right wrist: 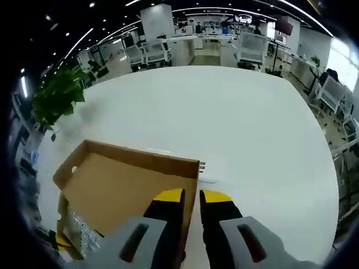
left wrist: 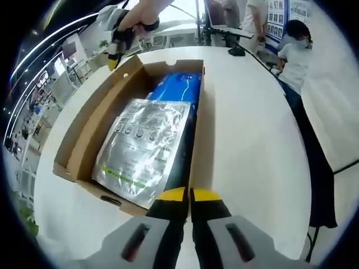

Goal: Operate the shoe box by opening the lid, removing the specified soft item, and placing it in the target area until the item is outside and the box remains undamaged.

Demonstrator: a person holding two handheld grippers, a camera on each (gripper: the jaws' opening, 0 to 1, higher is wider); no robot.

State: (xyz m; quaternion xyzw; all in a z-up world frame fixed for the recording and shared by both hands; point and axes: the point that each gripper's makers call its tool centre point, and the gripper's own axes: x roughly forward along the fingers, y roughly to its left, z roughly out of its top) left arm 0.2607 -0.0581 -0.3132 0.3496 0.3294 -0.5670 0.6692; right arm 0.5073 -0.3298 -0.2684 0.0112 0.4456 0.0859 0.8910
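Shoe box [left wrist: 84, 140] lies open on the white table [left wrist: 252, 140]; we see a silver pouch [left wrist: 143, 148] over a blue pack [left wrist: 179, 87] inside. Left gripper [left wrist: 188, 196] pinches its near wall; right gripper [right wrist: 190, 197] pinches the lid [right wrist: 123, 185].

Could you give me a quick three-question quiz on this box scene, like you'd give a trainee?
1. True or false: the lid of the shoe box is shut.
2. What lies on top inside the box? A) a silver pouch B) a pair of shoes C) a folded towel
3. Fill in the missing word: under the pouch lies a ___ pack.

Key: 1 false, the lid is open; 2 A; 3 blue.
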